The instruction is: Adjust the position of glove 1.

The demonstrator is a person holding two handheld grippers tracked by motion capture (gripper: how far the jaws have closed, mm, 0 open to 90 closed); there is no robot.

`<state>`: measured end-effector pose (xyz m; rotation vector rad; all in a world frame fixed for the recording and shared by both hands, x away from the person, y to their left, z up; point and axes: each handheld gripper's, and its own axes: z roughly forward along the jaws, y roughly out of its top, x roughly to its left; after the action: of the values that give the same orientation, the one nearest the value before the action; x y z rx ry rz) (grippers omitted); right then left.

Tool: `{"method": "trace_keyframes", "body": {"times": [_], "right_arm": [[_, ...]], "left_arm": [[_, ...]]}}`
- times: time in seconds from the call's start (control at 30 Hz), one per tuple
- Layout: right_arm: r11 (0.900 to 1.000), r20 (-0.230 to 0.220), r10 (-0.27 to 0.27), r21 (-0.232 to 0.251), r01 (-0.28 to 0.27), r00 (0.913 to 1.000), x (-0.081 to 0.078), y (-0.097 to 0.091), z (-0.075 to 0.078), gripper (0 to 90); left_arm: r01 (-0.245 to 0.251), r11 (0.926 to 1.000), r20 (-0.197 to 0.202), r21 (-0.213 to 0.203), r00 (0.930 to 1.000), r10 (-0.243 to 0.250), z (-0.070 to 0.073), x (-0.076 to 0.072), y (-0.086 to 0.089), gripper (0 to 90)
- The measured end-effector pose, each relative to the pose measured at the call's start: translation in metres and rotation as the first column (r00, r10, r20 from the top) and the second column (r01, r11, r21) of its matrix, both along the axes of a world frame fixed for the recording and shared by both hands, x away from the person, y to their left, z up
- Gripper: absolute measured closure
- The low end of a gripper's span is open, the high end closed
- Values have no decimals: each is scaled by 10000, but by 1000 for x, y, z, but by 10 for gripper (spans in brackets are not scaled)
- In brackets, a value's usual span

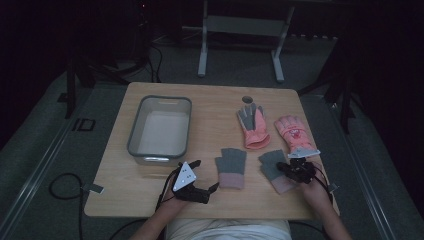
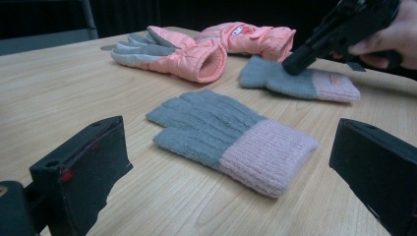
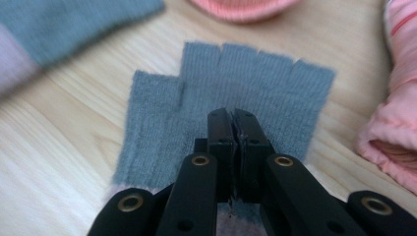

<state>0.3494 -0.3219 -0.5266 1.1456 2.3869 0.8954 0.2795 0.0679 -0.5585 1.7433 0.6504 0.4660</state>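
Our left gripper (image 1: 209,190) waits with jaws spread at the table's (image 1: 210,95) six o'clock edge. At four o'clock our right gripper (image 3: 233,118) is pinched onto the grey knit glove (image 3: 236,93); we should lift slowly, checking the fabric holds, then carry it to the bin (image 1: 142,125) at ten o'clock.

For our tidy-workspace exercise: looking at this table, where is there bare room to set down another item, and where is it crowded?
Free: the wood between the grey bin and the gloves, and the table's far edge. Crowded: the right side, with two pink gloves and two grey gloves.
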Motion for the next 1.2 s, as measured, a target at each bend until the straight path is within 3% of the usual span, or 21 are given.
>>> {"method": "trace_keyframes", "body": {"times": [0.17,0.3,0.6,0.7,0.83,1.03,1.17,1.2], "right_arm": [[9958,418,-848,373,833,9955,-16,18,29,875],[9860,522,-1384,1014,1326,9890,-27,30,47,875],[9513,624,-2780,1562,2658,9585,-36,43,67,875],[9436,557,-3072,1475,2965,9500,-40,47,63,875],[9430,586,-3176,1240,3088,9464,-41,51,53,875],[9391,179,-3276,1156,3235,9446,-36,52,32,874],[9278,-104,-3554,1175,3541,9347,-31,52,16,875],[9283,-182,-3530,1180,3526,9355,-30,52,13,874]], "left_arm": [[0,10000,-10,-11,10000,0,0,0,0,8],[-10,10000,4,13,10000,10,0,0,0,8],[-64,10000,-17,-29,10000,64,0,0,0,8],[-65,10000,-6,-24,10000,65,0,0,0,8],[0,10000,78,37,10000,0,0,-1,-1,8],[10,10000,78,66,10000,-11,0,-1,-1,8],[-2,10000,74,70,10000,2,0,-1,-2,8],[7,10000,81,79,10000,-8,0,-1,-2,8]]}}
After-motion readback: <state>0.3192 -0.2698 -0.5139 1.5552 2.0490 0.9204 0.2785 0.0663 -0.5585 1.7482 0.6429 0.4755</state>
